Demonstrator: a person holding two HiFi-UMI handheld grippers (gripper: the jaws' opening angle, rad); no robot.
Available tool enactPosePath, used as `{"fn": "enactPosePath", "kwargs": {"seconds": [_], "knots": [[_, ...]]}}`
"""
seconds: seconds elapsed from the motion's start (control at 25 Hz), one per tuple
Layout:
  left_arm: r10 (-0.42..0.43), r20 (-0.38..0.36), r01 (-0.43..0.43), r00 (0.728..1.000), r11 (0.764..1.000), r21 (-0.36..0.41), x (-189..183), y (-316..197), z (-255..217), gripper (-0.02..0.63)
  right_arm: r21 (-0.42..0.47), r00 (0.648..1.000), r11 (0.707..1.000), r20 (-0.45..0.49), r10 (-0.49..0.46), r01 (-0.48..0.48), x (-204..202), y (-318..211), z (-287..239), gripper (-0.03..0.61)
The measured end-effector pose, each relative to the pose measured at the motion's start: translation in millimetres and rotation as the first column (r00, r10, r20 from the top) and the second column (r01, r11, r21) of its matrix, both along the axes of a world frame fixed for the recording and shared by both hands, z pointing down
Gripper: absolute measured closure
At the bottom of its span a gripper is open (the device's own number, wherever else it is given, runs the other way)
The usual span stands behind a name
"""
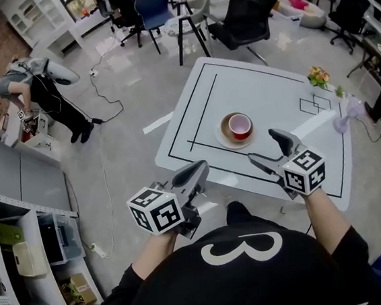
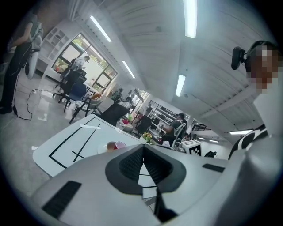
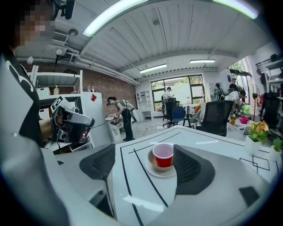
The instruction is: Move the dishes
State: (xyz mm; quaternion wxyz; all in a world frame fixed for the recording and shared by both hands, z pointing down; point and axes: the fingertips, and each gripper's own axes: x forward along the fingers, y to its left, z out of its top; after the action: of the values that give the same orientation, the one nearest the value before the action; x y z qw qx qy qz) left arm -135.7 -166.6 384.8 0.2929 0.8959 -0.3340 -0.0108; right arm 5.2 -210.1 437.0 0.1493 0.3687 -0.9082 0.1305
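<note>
Right tool [image 1: 271,149]: jaws spread wide, empty, held over the near part of the white surface with black taped lines [image 1: 265,93]. Left tool [image 1: 199,170]: jaws pressed together, nothing between them, at the near edge. Red plastic cup [image 1: 240,125]: upright in a tan round dish [image 1: 227,138], mid-surface, ahead of the right tool, apart from both.

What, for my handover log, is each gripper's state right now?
Left gripper: closed, empty.
Right gripper: open, empty; the red cup stands ahead of it, untouched.
</note>
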Motion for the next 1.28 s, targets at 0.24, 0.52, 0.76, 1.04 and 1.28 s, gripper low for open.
{"fn": "enactPosePath", "kwargs": {"seconds": [0.24,0.52,0.76,1.04,1.28], "knots": [[-0.032,0.002,0.032,0.999,0.999,-0.035,-4,-34,8,0.612,-0.013,0.997,0.999,-0.054,-0.046,0.046,-10,-43,20,0.179],[-0.065,-0.007,0.064,0.998,0.995,-0.072,-8,-65,18,0.611,-0.052,0.991,0.995,-0.101,-0.091,0.086,-20,-79,47,0.179],[-0.091,-0.006,0.09,0.996,0.991,-0.103,-18,-79,29,0.612,-0.078,0.984,0.992,-0.139,-0.109,0.099,-27,-100,70,0.182],[-0.136,-0.014,0.133,0.991,0.983,-0.129,-30,-88,37,0.611,-0.099,0.976,0.989,-0.178,-0.129,0.113,-35,-108,89,0.195],[-0.154,-0.013,0.151,0.988,0.978,-0.145,-34,-89,42,0.612,-0.096,0.972,0.99,-0.202,-0.12,0.102,-32,-112,95,0.243]]}}
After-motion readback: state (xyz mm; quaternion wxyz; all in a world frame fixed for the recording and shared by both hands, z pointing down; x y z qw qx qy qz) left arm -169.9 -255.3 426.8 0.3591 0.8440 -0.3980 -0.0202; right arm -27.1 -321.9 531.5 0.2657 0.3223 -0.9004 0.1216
